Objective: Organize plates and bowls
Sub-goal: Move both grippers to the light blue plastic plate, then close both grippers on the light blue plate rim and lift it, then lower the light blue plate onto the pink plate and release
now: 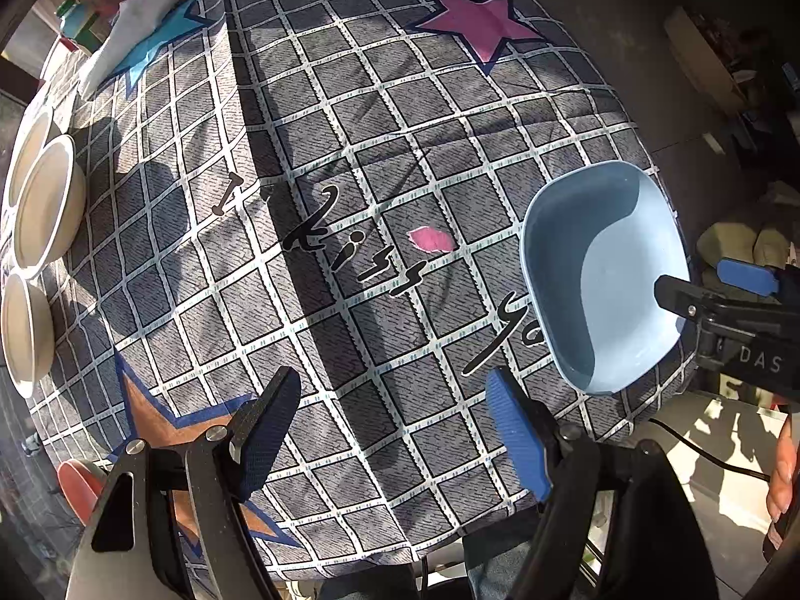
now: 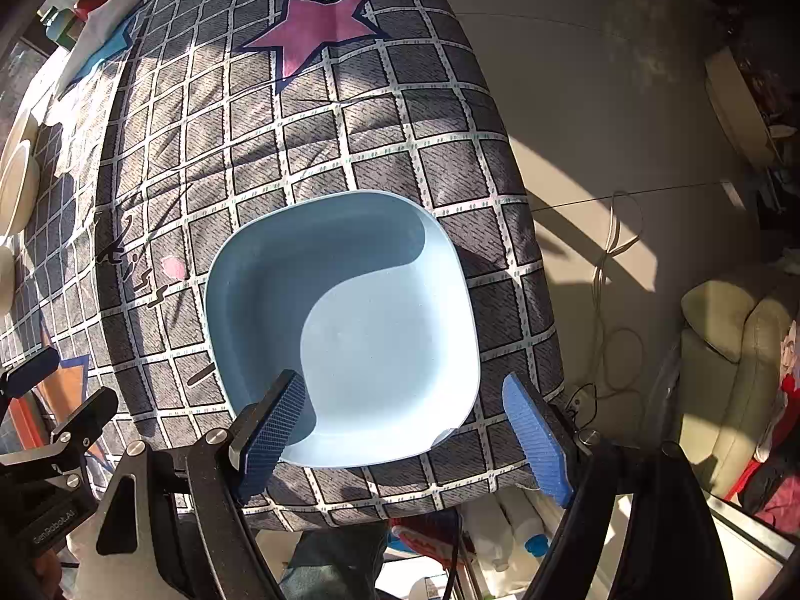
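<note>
A light blue square bowl [image 2: 345,330] sits near the right edge of the checked tablecloth [image 1: 350,150]; the left wrist view shows the bowl [image 1: 605,275] at the right. My right gripper [image 2: 405,425] hangs open above its near side, one finger over the inside, the other outside the right rim, touching nothing. It shows as the right gripper [image 1: 695,282] in the left wrist view. My left gripper [image 1: 395,425] stands open over bare cloth, left of the bowl. Stacked white bowls [image 1: 45,205] and another white bowl [image 1: 25,330] line the table's left edge.
A white cloth [image 1: 140,15] and a teal bottle [image 1: 75,20] lie at the far left corner. The table ends just right of the blue bowl, with floor, a cable [image 2: 615,270] and a pale armchair [image 2: 725,350] beyond. A person's legs show below the near edge.
</note>
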Demonstrator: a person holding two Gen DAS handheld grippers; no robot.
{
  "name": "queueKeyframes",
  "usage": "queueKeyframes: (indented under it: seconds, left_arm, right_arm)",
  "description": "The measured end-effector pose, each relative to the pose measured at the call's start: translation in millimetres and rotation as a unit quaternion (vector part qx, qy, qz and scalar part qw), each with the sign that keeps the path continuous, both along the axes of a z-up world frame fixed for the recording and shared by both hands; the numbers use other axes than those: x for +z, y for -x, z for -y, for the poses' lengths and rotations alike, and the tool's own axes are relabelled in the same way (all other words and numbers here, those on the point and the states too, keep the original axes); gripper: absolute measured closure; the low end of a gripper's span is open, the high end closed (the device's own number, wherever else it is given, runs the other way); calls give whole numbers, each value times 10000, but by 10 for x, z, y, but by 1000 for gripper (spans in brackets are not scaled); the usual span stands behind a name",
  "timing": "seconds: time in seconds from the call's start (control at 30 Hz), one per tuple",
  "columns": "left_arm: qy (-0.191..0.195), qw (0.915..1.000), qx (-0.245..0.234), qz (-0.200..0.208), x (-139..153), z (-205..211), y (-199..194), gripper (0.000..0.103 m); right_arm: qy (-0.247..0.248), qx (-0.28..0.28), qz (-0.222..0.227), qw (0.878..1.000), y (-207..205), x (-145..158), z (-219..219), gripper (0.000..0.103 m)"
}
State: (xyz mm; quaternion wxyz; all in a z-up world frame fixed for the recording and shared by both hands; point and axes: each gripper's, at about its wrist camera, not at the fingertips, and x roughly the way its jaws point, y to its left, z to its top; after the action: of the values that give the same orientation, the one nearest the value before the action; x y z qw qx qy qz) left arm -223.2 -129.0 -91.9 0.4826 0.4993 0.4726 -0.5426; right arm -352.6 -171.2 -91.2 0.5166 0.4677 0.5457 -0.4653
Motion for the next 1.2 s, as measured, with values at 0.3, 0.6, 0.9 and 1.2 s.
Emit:
queueKeyframes:
  seconds: [0.3, 0.6, 0.9, 1.2]
  left_arm:
    - [-322, 9992, 223, 82, -378, 333, 787, 23]
    - [-203, 9993, -322, 50, -250, 312, 1420, 69]
    - [-299, 9994, -155, 80, -97, -17, 1244, 69]
    - [-315, 9985, 354, 264, 188, -312, 1036, 69]
  right_arm:
    - [-77, 202, 166, 9996, 231, -375, 120, 20]
    - [-204, 271, 705, 9969, 48, -426, -5, 68]
    - [-643, 66, 1171, 9910, -347, -401, -340, 73]
    - [-1063, 625, 1313, 9836, -1238, -329, -782, 73]
